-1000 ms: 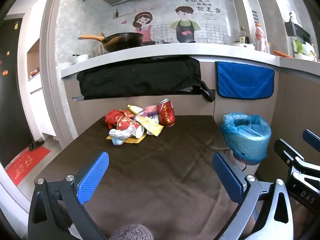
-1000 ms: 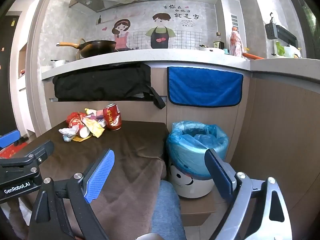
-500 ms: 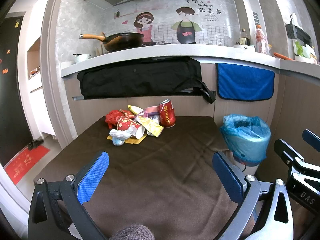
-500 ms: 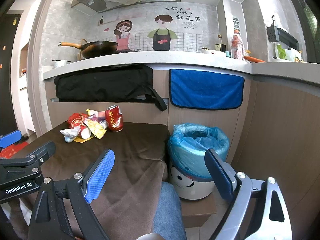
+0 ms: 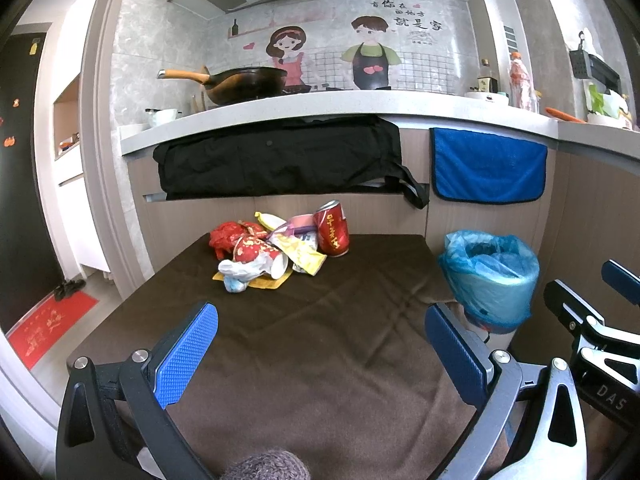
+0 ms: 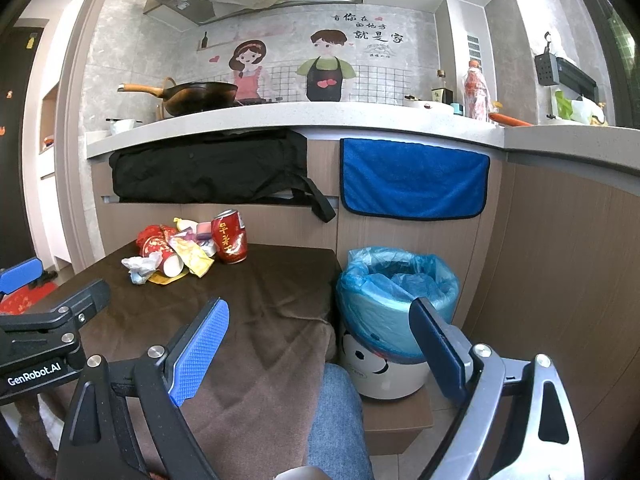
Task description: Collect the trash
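I held my left gripper (image 5: 320, 344) and right gripper (image 6: 318, 344) wide open and empty, ready to grab. Beyond them, the trash (image 5: 276, 250) was heaped left of the bin (image 6: 396, 292), within easy reach.

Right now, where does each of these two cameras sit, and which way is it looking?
Left wrist: on the left gripper, facing the trash pile across the brown table; right gripper at the edge.
Right wrist: on the right gripper, facing the blue-lined bin; a denim knee shows.
Shared: red can, bin, counter.
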The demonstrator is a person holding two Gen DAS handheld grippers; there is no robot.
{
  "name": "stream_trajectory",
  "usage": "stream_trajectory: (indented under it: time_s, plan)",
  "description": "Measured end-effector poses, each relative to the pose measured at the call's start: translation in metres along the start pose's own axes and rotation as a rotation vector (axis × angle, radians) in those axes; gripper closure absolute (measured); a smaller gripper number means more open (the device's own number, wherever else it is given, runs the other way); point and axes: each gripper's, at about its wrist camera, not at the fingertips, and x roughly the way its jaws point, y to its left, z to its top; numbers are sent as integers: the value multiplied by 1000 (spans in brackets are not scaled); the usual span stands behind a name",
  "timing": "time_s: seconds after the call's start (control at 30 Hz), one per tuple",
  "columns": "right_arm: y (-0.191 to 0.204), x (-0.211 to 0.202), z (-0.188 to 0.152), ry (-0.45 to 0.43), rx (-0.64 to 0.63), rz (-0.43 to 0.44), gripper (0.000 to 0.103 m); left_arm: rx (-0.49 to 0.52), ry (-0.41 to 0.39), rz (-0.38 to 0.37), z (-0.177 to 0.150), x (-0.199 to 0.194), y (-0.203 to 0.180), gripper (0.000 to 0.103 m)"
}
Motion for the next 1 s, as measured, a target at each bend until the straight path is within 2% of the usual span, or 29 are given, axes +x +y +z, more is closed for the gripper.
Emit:
stream_trajectory:
  time_s: [1.0]
  plan:
    - [-2,0,4,-9,8,-4,13,-3,-3,1,3,-2,2,1]
